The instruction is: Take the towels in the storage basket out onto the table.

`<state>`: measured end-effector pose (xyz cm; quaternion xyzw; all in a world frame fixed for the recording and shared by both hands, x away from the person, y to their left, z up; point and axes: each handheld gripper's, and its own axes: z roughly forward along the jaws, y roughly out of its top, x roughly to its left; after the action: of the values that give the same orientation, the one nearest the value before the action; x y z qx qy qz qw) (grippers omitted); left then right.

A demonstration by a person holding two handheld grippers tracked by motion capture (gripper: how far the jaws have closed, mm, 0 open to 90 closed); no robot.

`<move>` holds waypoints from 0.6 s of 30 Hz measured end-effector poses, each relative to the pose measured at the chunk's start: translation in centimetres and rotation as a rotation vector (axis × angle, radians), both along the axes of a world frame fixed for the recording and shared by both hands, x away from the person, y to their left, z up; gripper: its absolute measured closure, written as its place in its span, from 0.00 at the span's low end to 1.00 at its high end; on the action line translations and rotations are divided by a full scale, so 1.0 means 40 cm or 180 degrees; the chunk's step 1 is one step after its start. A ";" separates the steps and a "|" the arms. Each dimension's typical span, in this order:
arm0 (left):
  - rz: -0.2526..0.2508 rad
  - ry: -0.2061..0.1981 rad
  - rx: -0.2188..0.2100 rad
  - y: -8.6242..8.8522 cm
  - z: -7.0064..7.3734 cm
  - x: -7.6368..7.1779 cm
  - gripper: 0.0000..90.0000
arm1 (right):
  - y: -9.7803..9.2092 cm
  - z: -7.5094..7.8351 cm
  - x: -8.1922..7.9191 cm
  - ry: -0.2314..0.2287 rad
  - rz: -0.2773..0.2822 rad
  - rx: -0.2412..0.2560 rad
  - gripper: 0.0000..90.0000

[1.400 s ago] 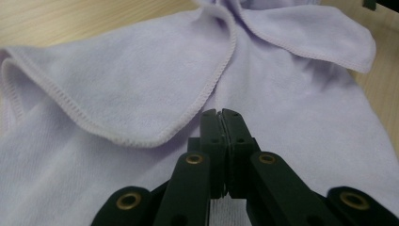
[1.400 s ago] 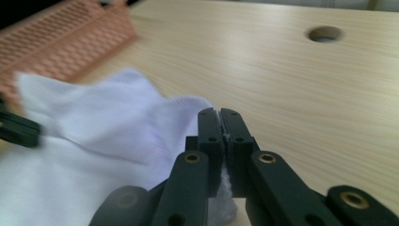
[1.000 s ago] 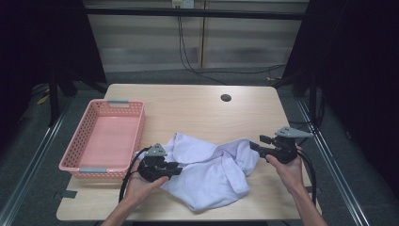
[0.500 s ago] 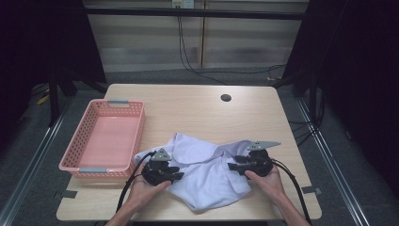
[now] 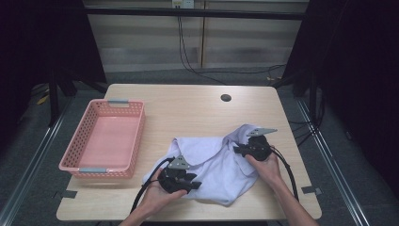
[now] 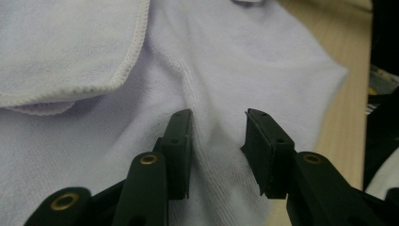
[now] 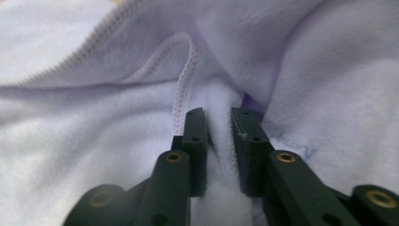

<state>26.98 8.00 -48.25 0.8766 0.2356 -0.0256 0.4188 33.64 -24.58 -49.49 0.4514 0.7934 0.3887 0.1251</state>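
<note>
A pale lavender garment [image 5: 219,162] lies crumpled on the wooden table [image 5: 188,108], right of centre near the front. My left gripper [image 5: 194,184] rests on its front left part, jaws pointing right. In the left gripper view the left gripper [image 6: 219,141] is open, with flat knit cloth [image 6: 226,61] lying between its jaws. My right gripper [image 5: 237,149] is at the garment's right side, pointing left. Up close, the right gripper [image 7: 219,136] has its jaws nearly together on a raised fold [image 7: 217,101] beside a stitched hem [image 7: 181,89].
A pink plastic basket [image 5: 139,136] with nothing inside stands at the left of the table. A small round hole [image 5: 226,98] sits in the tabletop at the back. Cables trail from both grippers toward the front edge. Dark floor and metal rails surround the table.
My right gripper has come in from the table's right edge onto the garment and closed on a fold. The left gripper has slid a little forward and right over the cloth.
</note>
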 end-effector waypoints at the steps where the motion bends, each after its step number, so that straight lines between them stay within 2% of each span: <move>1: 0.0031 0.0004 -0.0061 0.010 0.008 0.002 0.67 | 0.000 0.000 0.000 0.0000 0.0000 0.0000 0.84; 2: 0.0095 -0.0019 -0.0129 0.026 0.019 0.006 0.66 | -0.005 0.006 0.002 0.0013 0.0009 0.0088 0.84; 3: 0.0145 -0.0031 -0.0147 0.037 0.026 0.009 0.63 | -0.009 0.022 -0.002 -0.0042 0.0018 0.0125 0.85; 4: 0.0210 -0.0031 -0.0170 0.050 0.034 0.014 0.63 | -0.009 0.022 -0.002 -0.0042 0.0018 0.0125 0.85; 5: 0.0261 -0.0033 -0.0188 0.064 0.042 0.019 0.62 | -0.012 0.033 -0.008 -0.0034 0.0080 0.0217 0.93; 6: 0.0313 -0.0055 -0.0213 0.076 0.049 0.024 0.62 | -0.012 0.033 -0.008 -0.0034 0.0080 0.0217 0.93; 7: 0.0408 -0.0092 -0.0170 0.091 0.058 0.035 0.60 | -0.012 0.042 -0.014 -0.0015 0.0045 0.0219 0.93; 8: 0.0408 -0.0092 -0.0170 0.091 0.058 0.035 0.60 | -0.012 0.042 -0.014 -0.0015 0.0045 0.0219 0.93; 10: 0.0384 -0.0117 -0.0080 0.081 0.059 0.046 0.59 | -0.017 0.073 -0.021 -0.0103 0.0040 0.0358 0.90; 11: 0.0384 -0.0117 -0.0080 0.081 0.059 0.046 0.58 | -0.017 0.073 -0.021 -0.0103 0.0040 0.0358 0.90; 12: 0.0376 -0.0137 -0.0039 0.073 0.058 0.051 0.58 | -0.018 0.087 -0.021 -0.0157 0.0052 0.0422 0.91; 14: 0.0414 -0.0145 -0.0087 0.063 0.055 0.066 0.55 | -0.017 0.116 -0.019 -0.0221 0.0071 0.0425 0.92; 15: 0.0456 -0.0128 -0.0103 0.057 0.053 0.072 0.49 | -0.017 0.141 -0.016 -0.0271 0.0095 0.0470 0.92; 16: 0.0452 -0.0143 -0.0025 0.050 0.053 0.078 0.49 | -0.017 0.141 -0.016 -0.0271 0.0095 0.0470 0.92; 17: 0.0475 -0.0174 0.0035 0.041 0.053 0.081 0.47 | -0.013 0.159 -0.015 -0.0289 0.0150 0.0473 0.93; 18: 0.0450 -0.0168 0.0048 0.033 0.050 0.086 0.47 | -0.013 0.159 -0.015 -0.0289 0.0150 0.0473 0.93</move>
<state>30.43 9.31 -46.25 0.8613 0.2860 0.0290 0.4190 33.03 -25.10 -43.14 0.4225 0.7663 0.4694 0.1180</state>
